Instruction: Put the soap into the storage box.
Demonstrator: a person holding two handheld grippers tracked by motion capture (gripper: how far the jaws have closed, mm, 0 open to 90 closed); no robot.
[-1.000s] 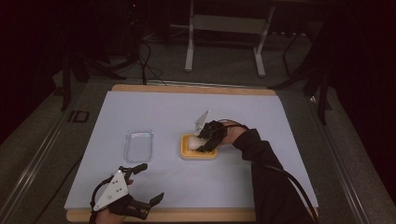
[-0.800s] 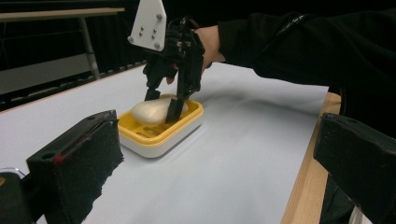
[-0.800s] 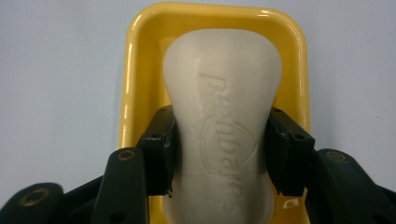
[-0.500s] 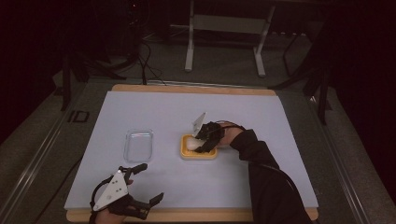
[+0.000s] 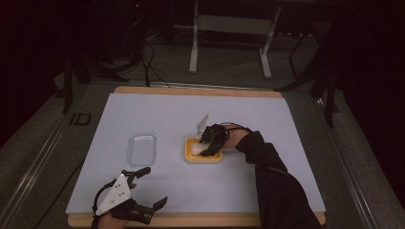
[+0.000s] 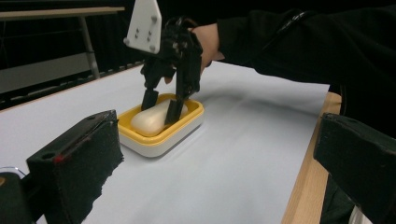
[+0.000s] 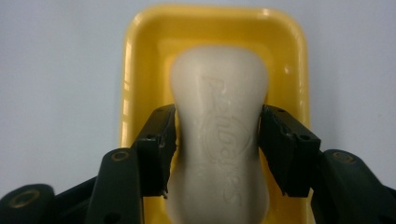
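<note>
Centre of the high view, slightly right: right gripper [image 5: 208,143] down in the yellow soap dish [image 5: 191,157], jaws either side of the white soap bar [image 5: 196,149].

Right gripper view: pads flank the bar's narrow waist, both looking in contact with its sides. Jaws closed onto the soap. Bar appears to lie in the dish; I cannot tell whether it has lifted at all.

Left gripper [image 5: 143,191], lower left of the high view, near the table's front edge: jaws spread wide, nothing between them, well apart from the dish.

Clear plastic lid [image 5: 142,148] lies flat on the table [image 5: 286,124], left of the dish, apart from it.

Progress, as judged: grasp made; lift and carry yet to do. Destination not evident.

Orientation: in the right gripper view the bar's long axis runs bottom to top of frame, parallel to the dish's long sides, embossed lettering along it. Jaws grip across the short axis.
</note>
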